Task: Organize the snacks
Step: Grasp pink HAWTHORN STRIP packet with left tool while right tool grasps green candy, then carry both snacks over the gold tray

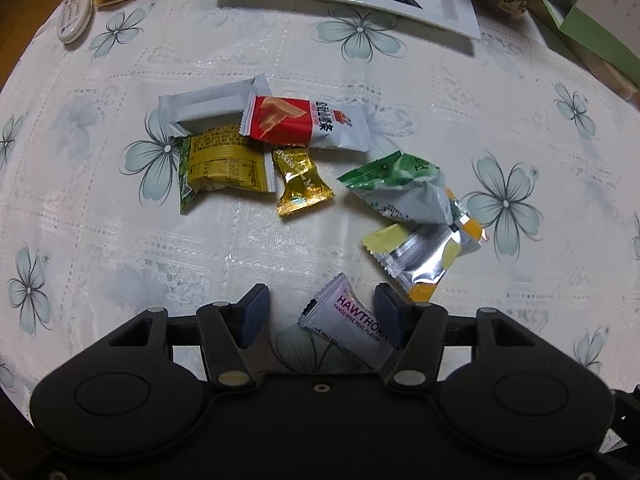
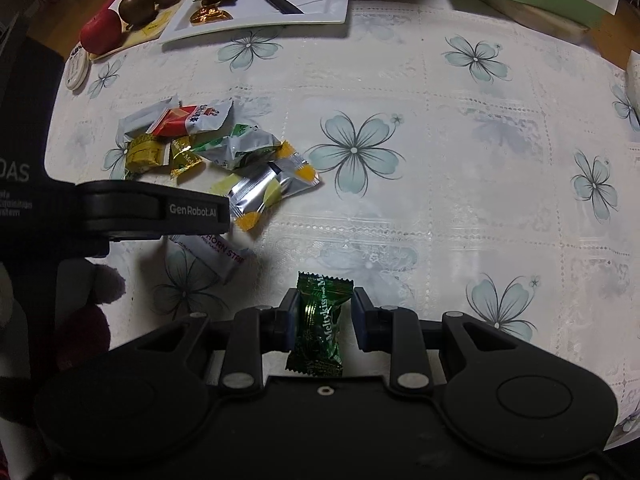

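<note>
- While the left gripper (image 1: pixel 320 316) stands apart around the Hawthorn candy (image 1: pixel 346 322) on the tablecloth (image 1: pixel 400 92), expect a light, crinkly, slippery wrapper; pinch its padded middle.
- Right gripper (image 2: pixel 323 316) is clamped on the green Meltykiss candy (image 2: pixel 320 320).

Both fisheye views are dimly and warmly lit from above. Strong barrel distortion is seen: the floral tablecloth (image 1: pixel 360 80) is bowed and the corners are vignetted to black. Glare is thrown off the silver foil packet (image 2: pixel 272 188) and the gold candy wrapper (image 1: pixel 302 188). A soft shadow is cast under the white tray (image 1: pixel 460 12), and another beneath the left gripper (image 2: pixel 224 216) seen from the right wrist. Focus is held at centre; detail is softened and smeared toward the rims.
</note>
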Action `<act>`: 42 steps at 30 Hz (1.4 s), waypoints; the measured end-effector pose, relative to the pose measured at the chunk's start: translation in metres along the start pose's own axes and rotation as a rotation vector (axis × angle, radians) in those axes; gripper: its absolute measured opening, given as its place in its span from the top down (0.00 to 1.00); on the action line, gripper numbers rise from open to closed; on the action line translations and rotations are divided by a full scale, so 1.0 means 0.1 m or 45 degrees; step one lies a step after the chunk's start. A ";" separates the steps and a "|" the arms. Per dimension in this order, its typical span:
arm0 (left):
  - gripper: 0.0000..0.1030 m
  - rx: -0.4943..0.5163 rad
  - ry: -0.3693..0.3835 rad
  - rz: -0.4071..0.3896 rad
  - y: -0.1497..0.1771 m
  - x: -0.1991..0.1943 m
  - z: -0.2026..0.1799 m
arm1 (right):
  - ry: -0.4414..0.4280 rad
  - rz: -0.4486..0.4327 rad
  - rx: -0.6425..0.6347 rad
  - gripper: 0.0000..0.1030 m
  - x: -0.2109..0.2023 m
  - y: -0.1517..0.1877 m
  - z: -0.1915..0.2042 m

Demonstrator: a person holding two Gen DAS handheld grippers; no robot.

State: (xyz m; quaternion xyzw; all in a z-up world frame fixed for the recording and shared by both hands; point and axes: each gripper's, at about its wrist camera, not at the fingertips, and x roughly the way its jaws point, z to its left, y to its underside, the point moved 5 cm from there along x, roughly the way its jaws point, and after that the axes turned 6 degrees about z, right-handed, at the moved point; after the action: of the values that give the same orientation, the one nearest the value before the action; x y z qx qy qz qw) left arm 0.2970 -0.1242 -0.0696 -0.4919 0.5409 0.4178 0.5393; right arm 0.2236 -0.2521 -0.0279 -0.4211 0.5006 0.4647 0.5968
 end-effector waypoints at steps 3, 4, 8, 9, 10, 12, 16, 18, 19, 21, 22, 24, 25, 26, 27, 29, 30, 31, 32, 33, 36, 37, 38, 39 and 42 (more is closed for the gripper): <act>0.39 0.006 0.009 0.028 0.08 0.00 0.08 | -0.006 0.006 -0.004 0.72 0.01 0.00 0.01; 0.39 0.004 0.012 0.034 0.10 0.00 0.11 | -0.006 0.007 -0.007 0.72 0.01 0.00 0.02; 0.39 0.013 -0.042 0.040 0.17 0.02 0.28 | -0.003 0.012 -0.010 0.72 0.03 0.00 0.03; 0.39 0.018 -0.080 0.041 0.18 0.03 0.33 | -0.005 0.017 -0.009 0.72 0.04 0.01 0.03; 0.39 0.019 -0.106 0.036 0.19 0.04 0.38 | -0.006 0.021 -0.008 0.72 0.05 0.01 0.03; 0.38 0.023 -0.104 0.038 0.21 0.04 0.45 | -0.010 0.027 -0.006 0.72 0.06 0.01 0.04; 0.40 0.059 -0.052 0.042 0.26 0.00 0.51 | -0.013 0.023 -0.004 0.72 0.04 0.00 0.05; 0.40 0.082 -0.014 0.009 0.25 -0.07 0.48 | -0.014 0.017 -0.003 0.72 0.03 0.00 0.04; 0.40 0.106 0.010 -0.012 0.24 -0.11 0.45 | -0.012 0.014 -0.004 0.72 0.03 0.00 0.04; 0.40 0.181 0.058 -0.050 0.23 -0.20 0.32 | -0.005 0.014 0.004 0.72 0.03 -0.01 0.02; 0.40 0.222 0.076 -0.067 0.24 -0.25 0.27 | -0.004 0.018 0.012 0.72 0.03 -0.01 0.01; 0.40 0.333 0.100 -0.085 0.27 -0.31 0.13 | -0.013 0.031 0.033 0.72 0.04 -0.01 -0.03; 0.39 0.379 0.091 -0.088 0.29 -0.31 0.07 | -0.018 0.038 0.045 0.72 0.05 -0.01 -0.05; 0.39 0.418 0.072 -0.092 0.31 -0.31 0.02 | -0.022 0.043 0.058 0.72 0.05 -0.01 -0.07; 0.39 0.458 0.048 -0.090 0.35 -0.28 -0.04 | -0.021 0.044 0.067 0.72 0.05 -0.01 -0.09; 0.40 0.524 0.019 -0.072 0.42 -0.21 -0.12 | -0.014 0.043 0.082 0.72 0.04 -0.02 -0.13; 0.40 0.554 0.012 -0.054 0.42 -0.14 -0.17 | -0.013 0.042 0.087 0.72 0.04 -0.02 -0.14; 0.40 0.574 0.006 -0.039 0.45 -0.10 -0.19 | -0.016 0.043 0.092 0.72 0.03 -0.02 -0.15; 0.40 0.592 -0.005 -0.028 0.47 -0.05 -0.21 | -0.020 0.045 0.098 0.72 0.03 -0.02 -0.16; 0.40 0.603 -0.021 -0.026 0.49 -0.02 -0.22 | -0.025 0.047 0.103 0.72 0.03 -0.02 -0.17; 0.39 0.617 -0.034 -0.029 0.49 0.01 -0.25 | -0.030 0.047 0.110 0.72 0.01 -0.02 -0.18; 0.40 0.615 -0.032 -0.031 0.49 0.02 -0.25 | -0.030 0.046 0.111 0.72 0.01 -0.02 -0.18; 0.44 0.612 -0.028 -0.032 0.49 0.02 -0.26 | -0.030 0.044 0.111 0.72 0.01 -0.02 -0.18; 0.52 0.614 -0.020 -0.027 0.48 0.04 -0.26 | -0.029 0.041 0.112 0.72 0.00 -0.02 -0.19; 0.71 0.587 0.000 -0.026 0.48 0.01 -0.27 | -0.025 0.032 0.114 0.72 -0.01 -0.02 -0.20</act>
State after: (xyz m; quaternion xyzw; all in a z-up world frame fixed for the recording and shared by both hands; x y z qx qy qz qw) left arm 0.2450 -0.1423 -0.0730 -0.3611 0.6169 0.2779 0.6417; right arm 0.2211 -0.2720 -0.0297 -0.3830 0.5202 0.4534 0.6140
